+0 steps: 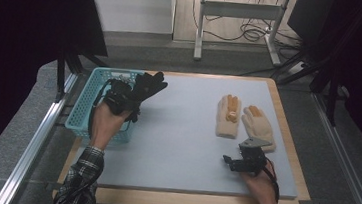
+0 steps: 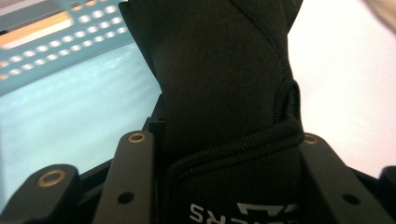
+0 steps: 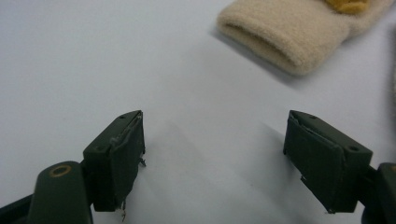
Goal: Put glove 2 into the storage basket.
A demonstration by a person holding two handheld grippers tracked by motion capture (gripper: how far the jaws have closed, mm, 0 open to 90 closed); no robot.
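- The left gripper [image 1: 128,98] is clamped on a black stretch-fabric glove [image 1: 149,86], held up in the air at the right rim of the turquoise perforated plastic basket [image 1: 84,104], which sits at the table's left edge.
- In the left gripper view the jaws press the glove [image 2: 219,84] from both sides at its cuff; the cloth bunches into a narrow waist there, with a corded seam and part of a white printed logo just above the jaws.
- Judging by where things lie, the work is sorting gloves into the basket: this black one looks about to go in but is not yet released.
- Whether anything already lies inside the basket is hard to say, as the hand and glove cover much of it.
- A pair of cream knitted gloves with orange fingertips [image 1: 228,117] lies flat on the pale blue-grey mat [image 1: 179,147], well apart from the basket on the right side, the two just beside each other. They seem to be what is left to do.
- The right gripper [image 1: 236,162] rests low over the mat near the nearer cream glove, its jaws wide apart and empty.
- In the right gripper view the ribbed cuff of one cream glove [image 3: 289,37] lies ahead of the open jaws, not touched; its knit looks thick, soft and fuzzy, against the smooth matt mat [image 3: 93,60].
- The black glove is thin, sleek and floppy, its fingers splaying loosely above the grip.
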